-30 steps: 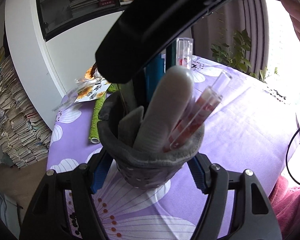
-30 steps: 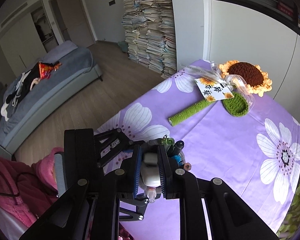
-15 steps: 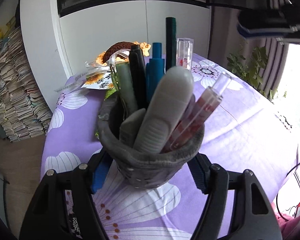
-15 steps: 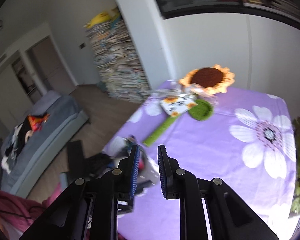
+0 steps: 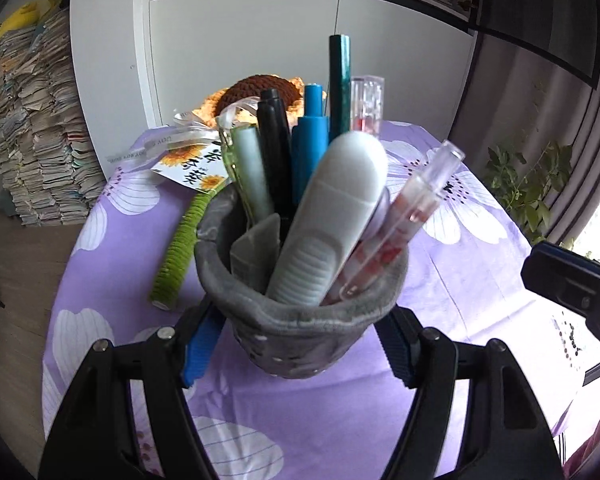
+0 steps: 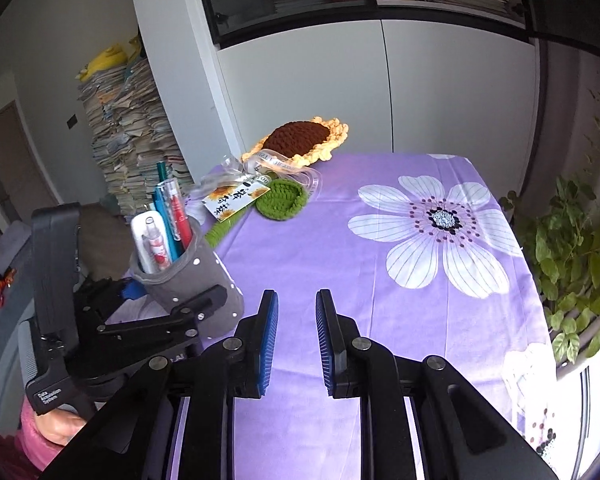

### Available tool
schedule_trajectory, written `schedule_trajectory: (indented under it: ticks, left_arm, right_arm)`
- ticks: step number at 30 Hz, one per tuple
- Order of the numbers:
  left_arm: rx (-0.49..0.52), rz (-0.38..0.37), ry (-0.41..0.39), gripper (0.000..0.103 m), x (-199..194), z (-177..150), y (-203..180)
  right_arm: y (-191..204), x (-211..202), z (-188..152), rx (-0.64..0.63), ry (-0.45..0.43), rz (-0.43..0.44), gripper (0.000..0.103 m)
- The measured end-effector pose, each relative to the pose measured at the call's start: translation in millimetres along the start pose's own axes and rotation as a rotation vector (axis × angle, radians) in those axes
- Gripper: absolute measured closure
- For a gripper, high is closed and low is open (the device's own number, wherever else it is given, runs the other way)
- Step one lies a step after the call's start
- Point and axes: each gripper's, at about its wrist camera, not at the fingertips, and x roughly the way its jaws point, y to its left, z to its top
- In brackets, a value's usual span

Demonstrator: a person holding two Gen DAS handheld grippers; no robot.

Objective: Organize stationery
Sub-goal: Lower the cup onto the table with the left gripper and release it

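A purple flower-print tablecloth (image 6: 400, 280) covers the table. Nearest, the right gripper (image 6: 297, 340) hangs empty, jaws slightly parted. To its left, the left gripper (image 5: 300, 340) clamps the grey felt pen holder (image 5: 300, 320), full of pens. It looks soft and top-heavy; gripping low on the wall seems wise. Farther off lies a crocheted sunflower (image 6: 300, 140).

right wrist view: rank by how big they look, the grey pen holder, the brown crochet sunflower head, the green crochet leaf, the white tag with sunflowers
1. grey pen holder, though it sits nearest the camera
2. brown crochet sunflower head
3. white tag and green crochet leaf: these look much alike, so I won't rank them
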Motion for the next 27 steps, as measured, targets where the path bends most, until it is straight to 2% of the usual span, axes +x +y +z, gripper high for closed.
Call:
schedule_trajectory:
  ticks: [13,23,27]
  left_arm:
    - [0.039,0.021,0.025,0.033,25.7,11.5,-34.2]
    - [0.059,0.03,0.028,0.033,30.6,12.2,-37.0]
    - [0.061,0.033,0.024,0.033,30.9,11.9,-39.5]
  right_arm:
    - [-30.6,-10.2,-12.0,0.044,-0.006,-0.032,0.084]
    - [-36.0,20.0,-6.1,0.031,0.02,-0.091,0.084]
    - [-38.5,27.6,-5.6,0.044,0.027,-0.088,0.084]
